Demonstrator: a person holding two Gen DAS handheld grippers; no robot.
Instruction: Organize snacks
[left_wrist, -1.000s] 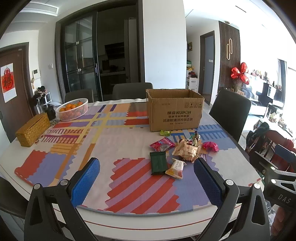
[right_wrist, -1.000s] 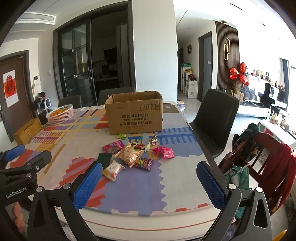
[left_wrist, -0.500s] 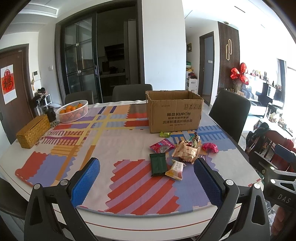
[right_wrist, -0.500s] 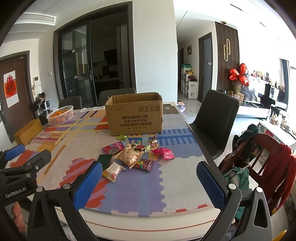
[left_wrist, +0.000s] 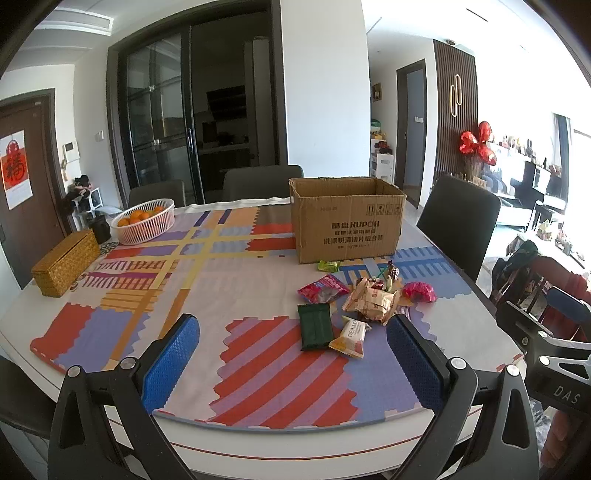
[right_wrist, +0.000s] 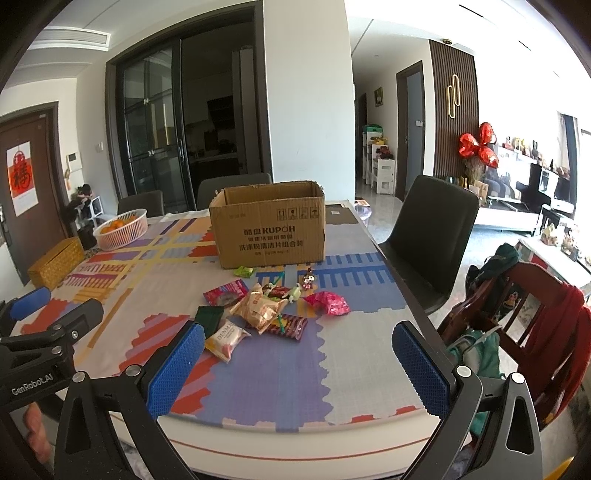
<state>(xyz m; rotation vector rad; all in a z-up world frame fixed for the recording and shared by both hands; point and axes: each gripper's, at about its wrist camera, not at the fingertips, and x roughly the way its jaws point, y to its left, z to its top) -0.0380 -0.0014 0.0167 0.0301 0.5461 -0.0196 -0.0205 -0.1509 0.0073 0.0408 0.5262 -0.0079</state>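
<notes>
A pile of wrapped snacks (left_wrist: 373, 304) lies on the patterned tablecloth in front of an open cardboard box (left_wrist: 345, 218). It includes a dark green packet (left_wrist: 314, 325), a white and orange packet (left_wrist: 351, 338) and a pink wrapper (left_wrist: 419, 291). The pile (right_wrist: 264, 310) and the box (right_wrist: 269, 225) also show in the right wrist view. My left gripper (left_wrist: 293, 360) is open and empty, near the table's front edge, short of the snacks. My right gripper (right_wrist: 299, 363) is open and empty, also at the front edge.
A white basket of oranges (left_wrist: 144, 220) and a woven box (left_wrist: 64, 262) sit at the far left of the table (left_wrist: 295, 446). Dark chairs (left_wrist: 458, 221) stand around it. A red wooden chair with clothes (right_wrist: 535, 325) stands on the right.
Both grippers have eased slightly forward towards the table. Both stay open and nothing on the table has moved.
</notes>
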